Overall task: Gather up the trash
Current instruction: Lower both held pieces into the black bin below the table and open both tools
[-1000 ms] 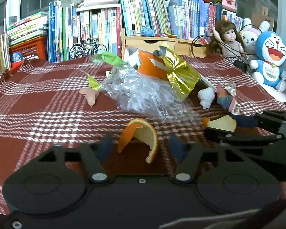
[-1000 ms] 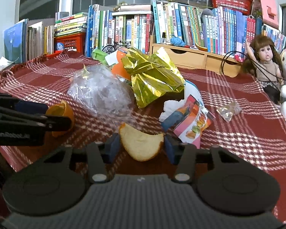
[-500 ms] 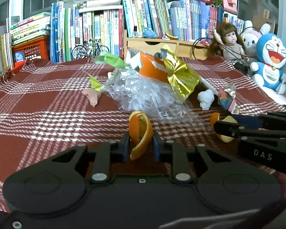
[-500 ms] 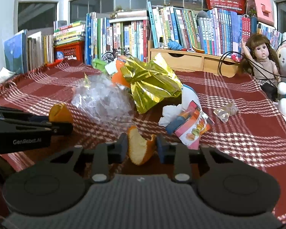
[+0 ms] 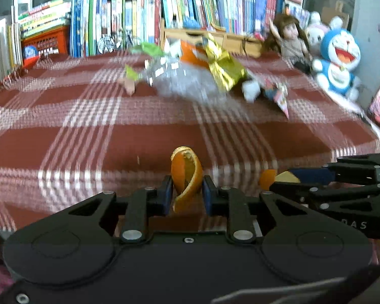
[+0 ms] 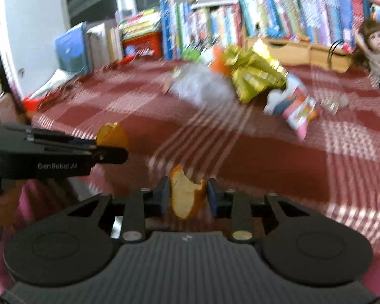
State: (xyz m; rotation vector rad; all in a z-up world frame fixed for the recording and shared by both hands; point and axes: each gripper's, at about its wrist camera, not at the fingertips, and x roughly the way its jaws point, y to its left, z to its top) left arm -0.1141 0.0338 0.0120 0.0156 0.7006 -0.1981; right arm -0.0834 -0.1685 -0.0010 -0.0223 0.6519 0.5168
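Orange peels: two, one in each gripper, both above the checked tablecloth [image 5: 93, 139].
Left gripper [image 5: 185, 194]: clenched on a curled orange peel [image 5: 186, 174], long axis upright, tip toward 12 o'clock.
Right gripper [image 6: 188, 195]: clenched on a second peel piece [image 6: 186, 196], pale pith facing the camera, also upright.
Trash pile: at 12 to 1 o'clock of the left gripper, well apart; one clear plastic bag [image 5: 190, 86], one gold foil wrapper [image 5: 224, 69], one pink snack packet [image 6: 300, 107].
Containers: wooden tray [image 6: 288, 46]; contents too blurred to tell.
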